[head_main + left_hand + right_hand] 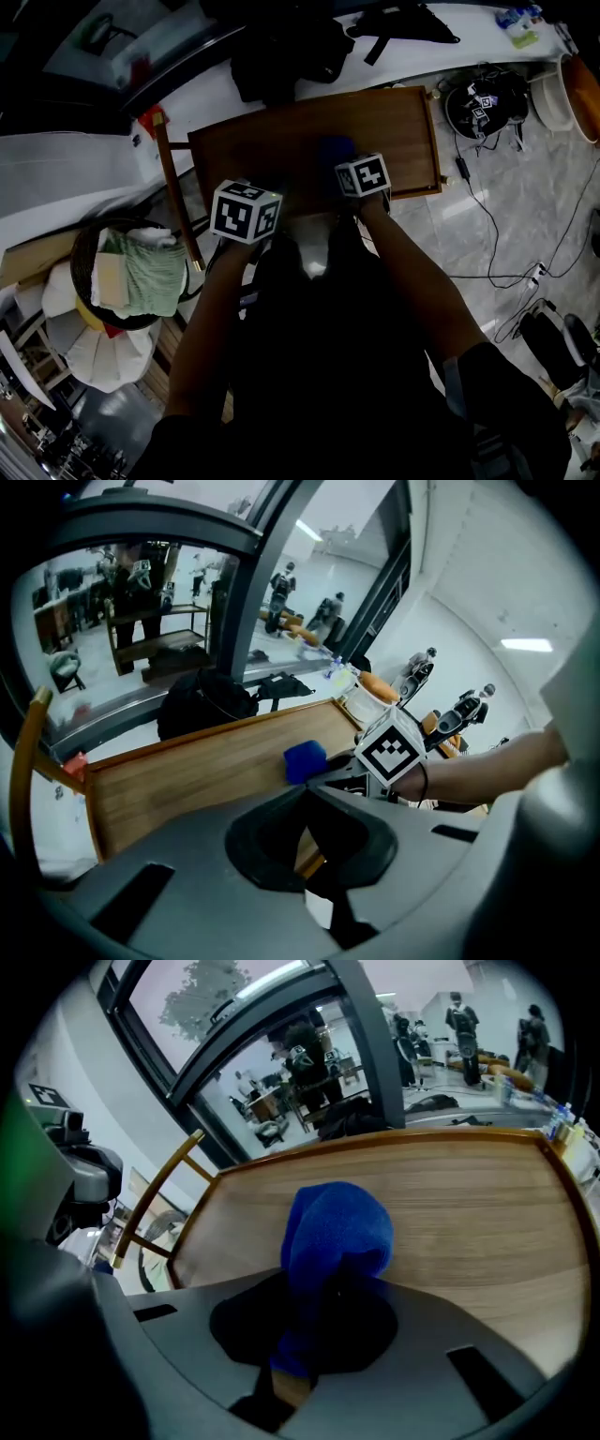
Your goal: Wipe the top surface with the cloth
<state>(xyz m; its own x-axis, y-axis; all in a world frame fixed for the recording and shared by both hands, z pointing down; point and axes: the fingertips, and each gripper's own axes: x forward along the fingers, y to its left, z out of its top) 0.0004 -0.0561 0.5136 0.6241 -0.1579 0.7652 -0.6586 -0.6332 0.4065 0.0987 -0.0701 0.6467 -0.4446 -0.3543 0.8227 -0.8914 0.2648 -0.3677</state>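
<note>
Your right gripper [323,1290] has its jaws pinching the cloth [337,1230] and the left gripper [305,797] has its jaws pressed together, so push flat and sweep the table [473,1213] edge to edge.

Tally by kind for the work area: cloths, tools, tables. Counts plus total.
blue cloth: 1, clamped in the right tool
tools: 2, left tool shut and empty, right tool
wooden table: 1
Total: 4
</note>
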